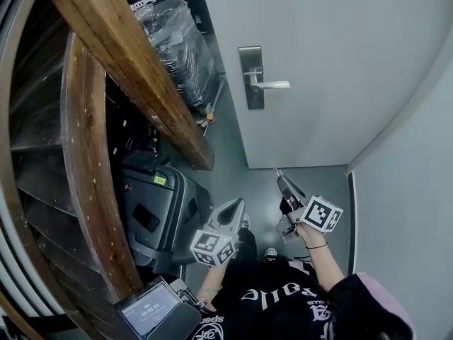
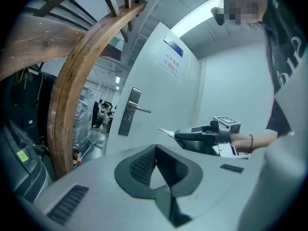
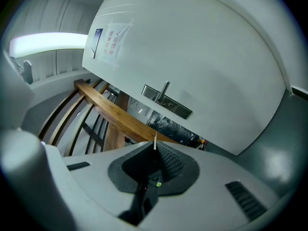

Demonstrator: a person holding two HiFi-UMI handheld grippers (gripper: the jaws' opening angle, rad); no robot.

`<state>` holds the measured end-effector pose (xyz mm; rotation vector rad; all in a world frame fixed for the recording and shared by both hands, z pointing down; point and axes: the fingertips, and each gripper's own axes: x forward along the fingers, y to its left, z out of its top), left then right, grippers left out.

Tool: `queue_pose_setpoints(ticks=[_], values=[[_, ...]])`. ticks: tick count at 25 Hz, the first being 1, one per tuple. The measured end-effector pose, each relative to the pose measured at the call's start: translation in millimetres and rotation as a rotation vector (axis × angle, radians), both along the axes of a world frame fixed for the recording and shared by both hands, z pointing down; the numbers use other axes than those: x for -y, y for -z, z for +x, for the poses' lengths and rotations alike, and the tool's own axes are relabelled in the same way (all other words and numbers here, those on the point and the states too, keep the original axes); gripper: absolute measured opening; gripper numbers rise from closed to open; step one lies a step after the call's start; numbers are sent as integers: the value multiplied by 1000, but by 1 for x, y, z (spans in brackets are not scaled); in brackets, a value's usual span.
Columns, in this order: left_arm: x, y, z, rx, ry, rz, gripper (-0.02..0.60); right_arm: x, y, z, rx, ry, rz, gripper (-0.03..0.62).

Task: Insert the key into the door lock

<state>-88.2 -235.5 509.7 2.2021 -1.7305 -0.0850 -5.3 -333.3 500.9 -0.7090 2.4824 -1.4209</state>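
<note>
While the right tool (image 3: 155,149) is pinching the key (image 3: 154,142) between jaws pressed together on it, the thin metal blade is sticking out past the tips and pointing toward the white door (image 3: 216,57).

Item, key: it is hanging in the air, well apart from the door lock (image 3: 167,103), and touching neither the plate nor the door.

Item, door lock: a tall metal plate is sitting on the door, with a lever handle (image 1: 272,85) jutting from it. The head view is showing the plate higher in the picture than the key and slightly to its left.

Item, left tool (image 2: 155,148): its jaws are resting pressed together with nothing between them. It is hovering to the left of the right tool and farther back from the door.

Item, surroundings: a wooden stair rail (image 1: 134,69) is running diagonally along the left side. A dark case (image 1: 152,211) is standing on the floor beneath it. A paper notice (image 2: 170,64) is sticking to the door above the lock.
</note>
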Motion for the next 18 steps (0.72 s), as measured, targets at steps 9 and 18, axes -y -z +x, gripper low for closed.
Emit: queue_pose_setpoints(ticks=[9,18], values=[[97,16,-65,27,-101,36,5,87,1,-64,17,-92,-25,34],[153,12,-102,33,-206,29,5,181,-8,-116,79,-225,-53,34]])
